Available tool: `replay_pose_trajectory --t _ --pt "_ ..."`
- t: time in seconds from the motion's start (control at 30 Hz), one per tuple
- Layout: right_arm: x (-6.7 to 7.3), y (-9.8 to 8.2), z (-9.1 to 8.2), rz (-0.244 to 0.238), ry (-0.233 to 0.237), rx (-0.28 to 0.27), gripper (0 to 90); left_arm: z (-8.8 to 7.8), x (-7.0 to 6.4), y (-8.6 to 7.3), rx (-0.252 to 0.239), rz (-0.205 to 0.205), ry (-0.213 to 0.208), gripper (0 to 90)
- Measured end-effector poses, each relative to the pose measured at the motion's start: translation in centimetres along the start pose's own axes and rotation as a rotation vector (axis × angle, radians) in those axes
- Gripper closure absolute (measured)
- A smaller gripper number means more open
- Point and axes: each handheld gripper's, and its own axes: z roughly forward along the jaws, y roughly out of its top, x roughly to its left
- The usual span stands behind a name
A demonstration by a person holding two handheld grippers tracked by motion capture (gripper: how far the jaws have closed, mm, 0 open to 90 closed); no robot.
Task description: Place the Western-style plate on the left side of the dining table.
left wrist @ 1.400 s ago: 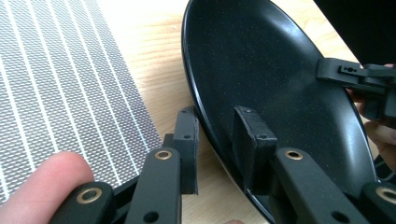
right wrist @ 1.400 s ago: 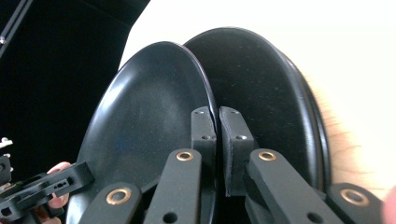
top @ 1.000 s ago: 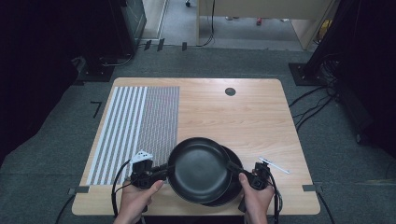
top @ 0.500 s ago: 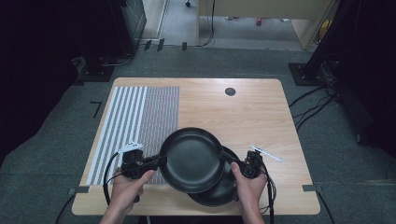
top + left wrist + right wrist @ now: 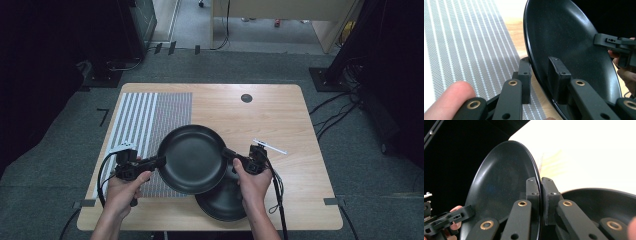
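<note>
High view: fixed above the near edge, looking forward and down over the whole light wooden table (image 5: 280, 120), with grey carpet floor (image 5: 60, 165) around it and forearms entering from the bottom.

Left gripper view: riding close behind its own black jaws, facing right across the table, very near the rim of the raised round black shallow pan (image 5: 574, 47); striped grey-and-white mat (image 5: 461, 42) behind at left.

Right gripper view: equally close, facing left along its jaws onto the opposite rim.

Shared by all three: that pan (image 5: 192, 159); each gripper view also catching the other gripper beyond it.
</note>
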Motion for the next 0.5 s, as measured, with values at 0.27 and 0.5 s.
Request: replay_pose_trajectory --t 0.27,0.5 --pt "1.8 1.1 3.4 -0.037 0.007 0.044 85.9 -1.1 2.3 0.7 -0.028 -0.047 0.037 73.6" --pt "3.3 1.9 6.1 -0.074 0.011 0.080 85.8 -2.0 4.4 1.0 -0.058 -0.092 0.061 74.0"
